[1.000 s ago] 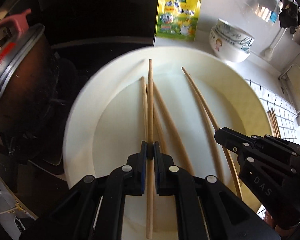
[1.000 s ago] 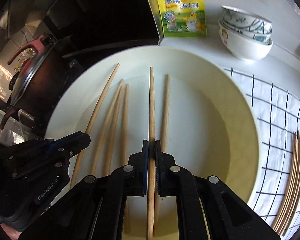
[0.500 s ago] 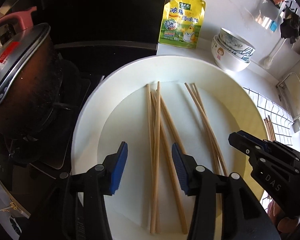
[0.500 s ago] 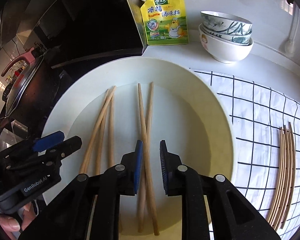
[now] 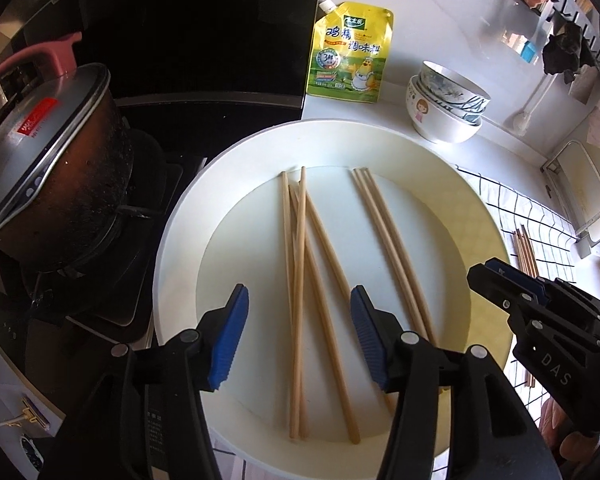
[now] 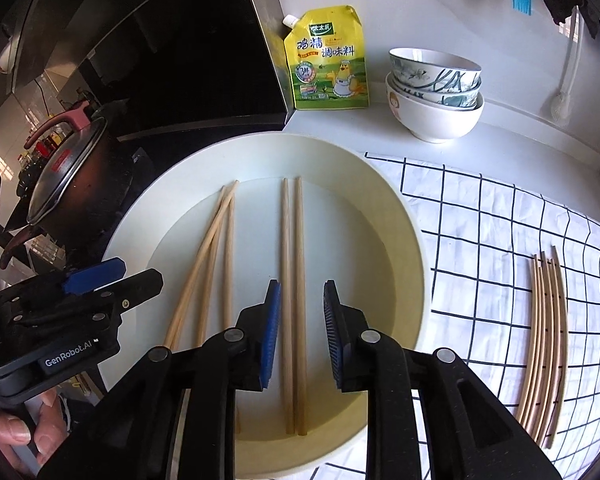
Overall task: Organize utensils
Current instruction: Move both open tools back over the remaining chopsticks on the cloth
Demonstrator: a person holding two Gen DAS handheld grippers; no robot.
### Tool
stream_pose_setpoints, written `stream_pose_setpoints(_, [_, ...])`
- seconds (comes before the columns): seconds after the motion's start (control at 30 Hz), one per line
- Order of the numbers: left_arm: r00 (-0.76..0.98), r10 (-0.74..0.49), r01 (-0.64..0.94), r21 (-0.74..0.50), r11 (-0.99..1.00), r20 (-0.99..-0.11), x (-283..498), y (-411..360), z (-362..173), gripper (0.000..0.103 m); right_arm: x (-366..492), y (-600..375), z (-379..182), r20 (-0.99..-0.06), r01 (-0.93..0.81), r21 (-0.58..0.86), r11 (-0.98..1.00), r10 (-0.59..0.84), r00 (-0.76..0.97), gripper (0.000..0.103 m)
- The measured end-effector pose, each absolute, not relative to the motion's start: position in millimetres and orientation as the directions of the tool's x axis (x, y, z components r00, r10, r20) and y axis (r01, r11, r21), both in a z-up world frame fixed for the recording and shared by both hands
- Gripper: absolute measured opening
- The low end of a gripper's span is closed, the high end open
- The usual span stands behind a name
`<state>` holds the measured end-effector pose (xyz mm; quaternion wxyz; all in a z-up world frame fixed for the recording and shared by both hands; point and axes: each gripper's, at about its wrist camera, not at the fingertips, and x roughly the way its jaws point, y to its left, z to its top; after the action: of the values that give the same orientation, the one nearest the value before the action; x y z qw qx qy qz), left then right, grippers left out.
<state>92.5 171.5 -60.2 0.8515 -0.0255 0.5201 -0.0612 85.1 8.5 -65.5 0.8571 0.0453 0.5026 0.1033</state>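
Nearest to me, my left gripper (image 5: 296, 338) hangs over the near part of the big white plate (image 5: 180, 240), its blue pads (image 5: 229, 336) standing wide and opening further, pressing on nothing, though the loose crossed bunch of wooden chopsticks (image 5: 298, 280) lies on the plate below the gap. My right gripper (image 6: 299, 334) hovers beside it over the same plate, its jaws narrow but parting, blue pads (image 6: 271, 332) clear of the pair of chopsticks (image 6: 293, 280) that lies side by side on the plate beneath them. In the left wrist view that pair looks like three sticks close together, so I cannot give a firm count. A hand (image 6: 16, 428) shows at the lower left of the right wrist view, on the left gripper's grip. The plate sits at the left end of the tabletop, its left rim overhanging the dark stove (image 5: 112, 280), where a lidded pot (image 5: 48, 168) with a pink handle stands. To the plate's right, a white cloth with a black grid (image 6: 500, 248) covers the tabletop, and a neat bundle of chopsticks (image 6: 544, 340) lies on it, well apart from the plate. Toward the tabletop's far edge, a yellow seasoning pouch (image 6: 330, 60) leans against the wall, and a stack of bowls (image 6: 434, 92) stands just to its right.
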Motion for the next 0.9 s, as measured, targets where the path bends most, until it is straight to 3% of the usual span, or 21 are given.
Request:
stream_pose_setpoints(0.5, [0.483, -0.143, 0.111, -0.101, 0.989, -0.864, 66.4, 125.2, -33.0, 0.056, 52.6, -37.6, -31.2, -0.816, -0.126, 0.181, 0.975, 0.221, 0.534, 0.027])
stream_pose_setpoints(0.9, [0.464, -0.217, 0.227, -0.121, 0.966, -0.859, 42.7, 38.7, -26.1, 0.061, 9.4, -136.6, -33.1, -0.833, 0.008, 0.162, 0.987, 0.132, 0.538, 0.033])
